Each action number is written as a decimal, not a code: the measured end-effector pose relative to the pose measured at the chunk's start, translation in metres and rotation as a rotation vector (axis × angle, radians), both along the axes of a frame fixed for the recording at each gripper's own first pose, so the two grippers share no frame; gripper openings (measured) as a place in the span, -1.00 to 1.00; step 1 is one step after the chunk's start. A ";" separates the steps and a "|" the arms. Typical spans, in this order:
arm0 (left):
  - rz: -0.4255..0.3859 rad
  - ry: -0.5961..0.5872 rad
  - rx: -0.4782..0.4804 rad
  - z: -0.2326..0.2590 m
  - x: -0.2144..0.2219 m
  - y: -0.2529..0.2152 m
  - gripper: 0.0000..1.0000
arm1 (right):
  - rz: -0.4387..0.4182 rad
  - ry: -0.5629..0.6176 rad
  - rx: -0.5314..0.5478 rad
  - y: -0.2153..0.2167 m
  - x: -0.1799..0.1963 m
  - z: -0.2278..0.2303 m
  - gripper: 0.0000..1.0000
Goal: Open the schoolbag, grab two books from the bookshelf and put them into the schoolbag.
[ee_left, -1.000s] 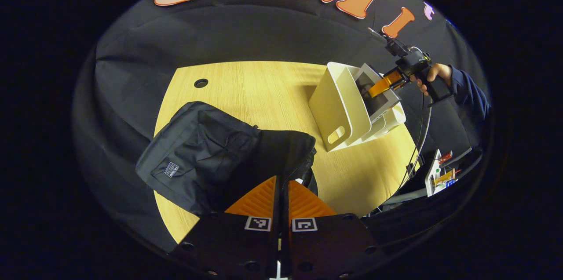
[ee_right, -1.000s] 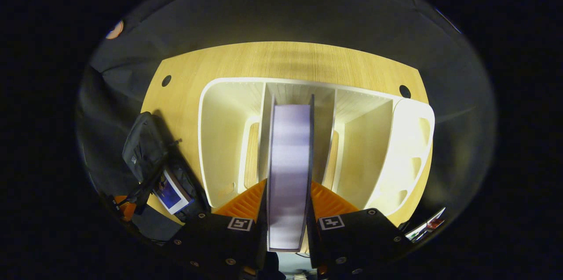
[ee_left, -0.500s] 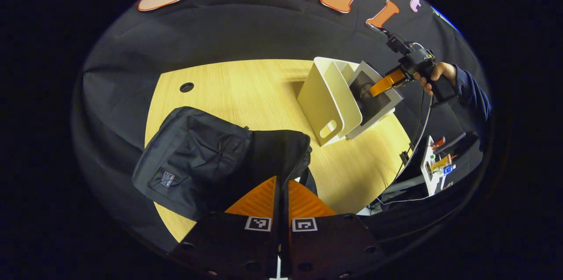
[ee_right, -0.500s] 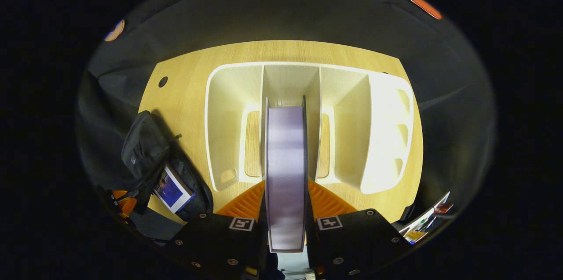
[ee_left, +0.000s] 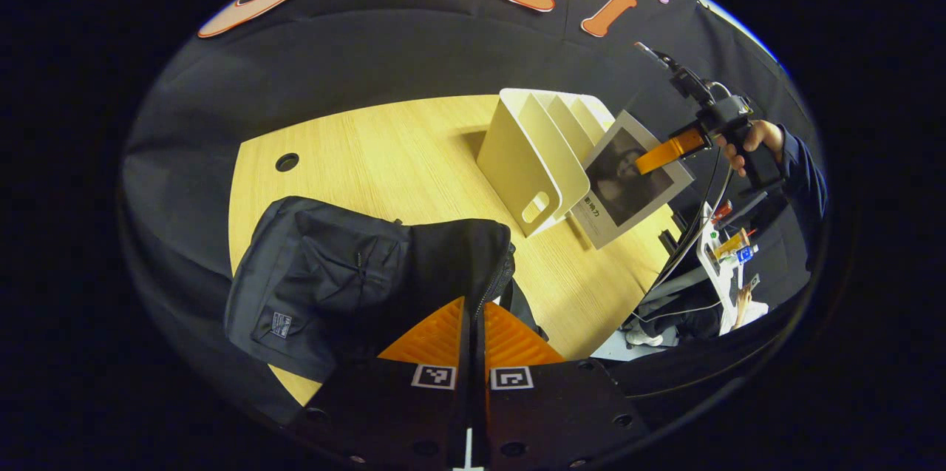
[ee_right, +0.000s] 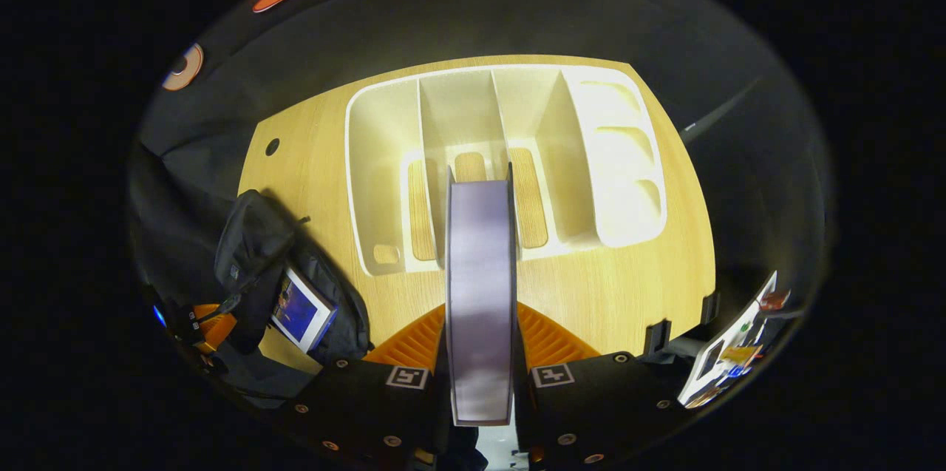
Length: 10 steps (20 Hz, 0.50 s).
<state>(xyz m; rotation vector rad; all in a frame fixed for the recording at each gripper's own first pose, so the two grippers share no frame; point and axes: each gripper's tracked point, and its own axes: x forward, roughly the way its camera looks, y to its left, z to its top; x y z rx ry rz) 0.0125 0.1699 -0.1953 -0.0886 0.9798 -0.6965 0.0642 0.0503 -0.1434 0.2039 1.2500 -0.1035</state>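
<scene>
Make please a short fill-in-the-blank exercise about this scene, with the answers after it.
1. The right gripper is shut on a ____.
2. The white bookshelf stands on the wooden ____.
3. One book already lies inside the open black ____.
4. The left gripper pinches the schoolbag's ____ edge.

Answers: book; table; schoolbag; zipper

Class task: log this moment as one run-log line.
right claw: shut on grey-covered book, clear of white plastic bookshelf | left claw: shut on black fabric schoolbag flap
</scene>
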 end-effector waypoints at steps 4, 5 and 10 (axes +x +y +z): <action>-0.041 -0.010 0.003 0.000 0.003 -0.002 -0.94 | -0.063 -0.022 0.066 0.013 -0.028 0.001 -0.28; -0.055 -0.014 0.006 0.000 0.003 -0.001 -0.94 | -0.076 -0.024 0.081 0.016 -0.036 0.001 -0.28; -0.100 -0.035 0.017 0.004 0.004 0.000 -0.94 | -0.125 -0.061 0.179 0.036 -0.073 0.000 -0.29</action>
